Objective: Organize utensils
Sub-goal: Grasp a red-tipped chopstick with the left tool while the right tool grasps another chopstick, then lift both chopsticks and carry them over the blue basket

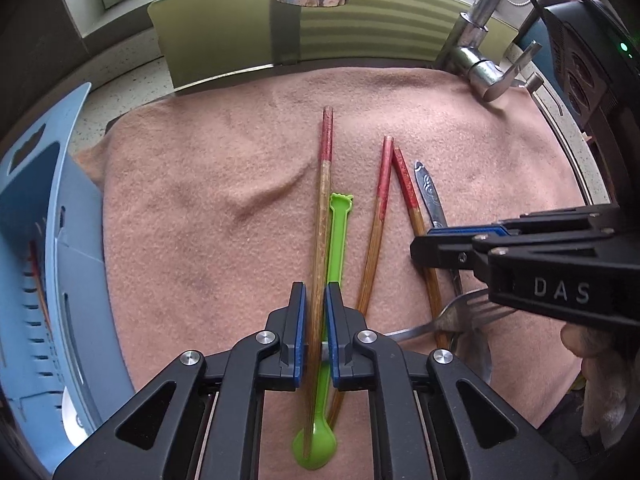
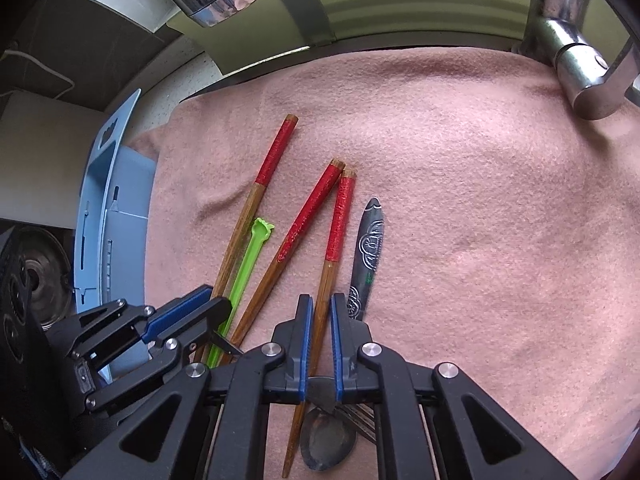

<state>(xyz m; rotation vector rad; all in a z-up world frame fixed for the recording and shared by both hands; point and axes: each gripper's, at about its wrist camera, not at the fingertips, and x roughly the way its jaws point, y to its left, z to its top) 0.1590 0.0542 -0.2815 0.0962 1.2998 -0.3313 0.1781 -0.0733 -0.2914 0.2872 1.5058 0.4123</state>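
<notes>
Left tongs are clamped on one red-tipped chopstick, its long axis running toward 12 o'clock on the pink towel; right tongs grip another chopstick, the blue basket at 9 o'clock, nearer the left

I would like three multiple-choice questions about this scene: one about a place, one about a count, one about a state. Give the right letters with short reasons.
1. Where does the green spoon lie?
A. on the pink towel
B. in the blue basket
C. under the tap

2. How many red-ended chopsticks are in view?
A. one
B. three
C. five

3. What is the right gripper doing?
A. wide open
B. shut on a fork
C. shut on a chopstick

Answers: 1 A, the spoon rests on the towel beside a chopstick. 2 B, three red ends show. 3 C, its blue pads pinch the wooden shaft.
</notes>
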